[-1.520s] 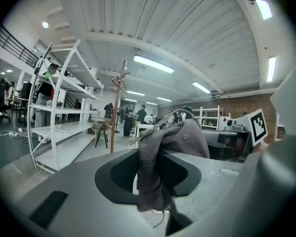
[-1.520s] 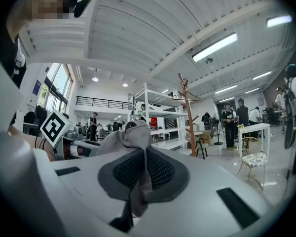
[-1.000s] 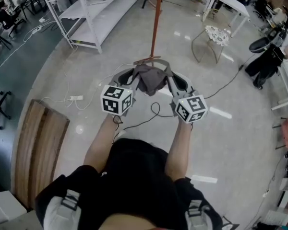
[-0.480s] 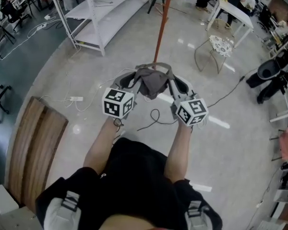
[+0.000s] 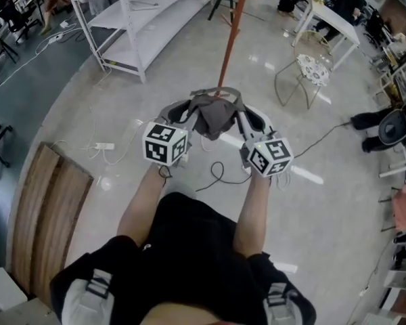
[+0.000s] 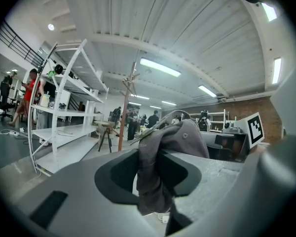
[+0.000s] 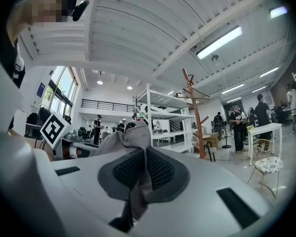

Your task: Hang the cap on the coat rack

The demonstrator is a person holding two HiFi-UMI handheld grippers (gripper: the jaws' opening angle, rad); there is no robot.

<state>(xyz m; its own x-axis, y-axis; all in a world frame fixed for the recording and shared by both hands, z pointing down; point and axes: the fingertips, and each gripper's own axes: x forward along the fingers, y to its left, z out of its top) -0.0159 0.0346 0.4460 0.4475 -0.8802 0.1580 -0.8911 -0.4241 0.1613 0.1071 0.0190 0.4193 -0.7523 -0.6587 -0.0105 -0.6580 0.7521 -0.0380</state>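
Observation:
A grey cap [image 5: 213,116] hangs between my two grippers at chest height. My left gripper [image 5: 183,111] is shut on its left side, and the bunched fabric [image 6: 155,172] fills the space between the jaws. On the right side my right gripper [image 5: 247,116] is shut tight on a thin fold of the cap [image 7: 138,181]. The coat rack's brown pole [image 5: 231,29] rises straight ahead of the cap. The same coat rack [image 6: 126,107] stands beyond the left jaws, and in the right gripper view the coat rack [image 7: 195,117] shows its pegs.
White shelving [image 5: 132,15] stands to the left of the rack. To the right of the rack are a wire chair [image 5: 308,66] and a white table [image 5: 328,12]. A black cable [image 5: 216,175] lies on the floor under my hands. A wooden board [image 5: 51,208] lies at the left. People stand in the background.
The floor cable and board have slid toward the person, so the view has moved forward toward the rack. Both grippers keep the same hold on the cap.

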